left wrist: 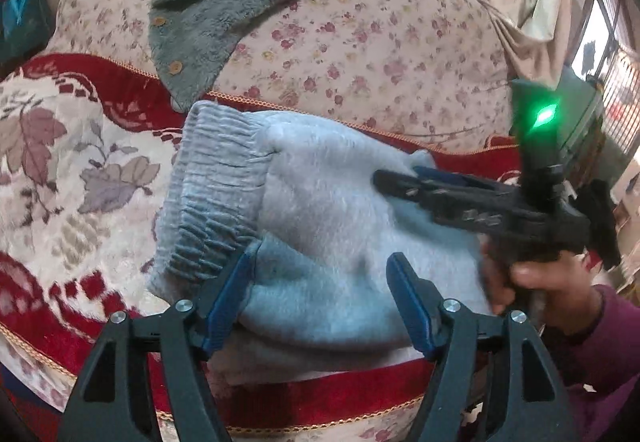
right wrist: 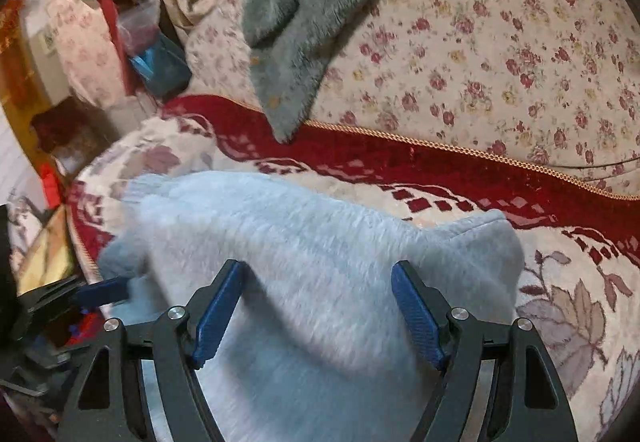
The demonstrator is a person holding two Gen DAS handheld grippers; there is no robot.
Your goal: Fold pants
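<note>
One pair of grey pants, folded on the blanket.
Left wrist view: fleecy pants (left wrist: 320, 226), gathered waistband at 10 o'clock; left gripper (left wrist: 320, 270) spread wide.
Right wrist view: one bundle at centre; right gripper (right wrist: 318, 282) spread wide, holding nothing.

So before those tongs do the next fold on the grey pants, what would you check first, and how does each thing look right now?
1. Left tongs open: ok, fingers spread wide over the grey pants.
2. Right tongs open: ok, fingers apart above the fabric.
3. Either pair gripping cloth: not ok, neither is closed on anything.
4. Elastic waistband in view: ok, bunched at the pants' left end in the left view.
5. Pants lying flat: not ok, they look lumpy and doubled over.
6. Green fleece garment apart from the pants: ok, it lies farther back on the floral bedspread.
</note>
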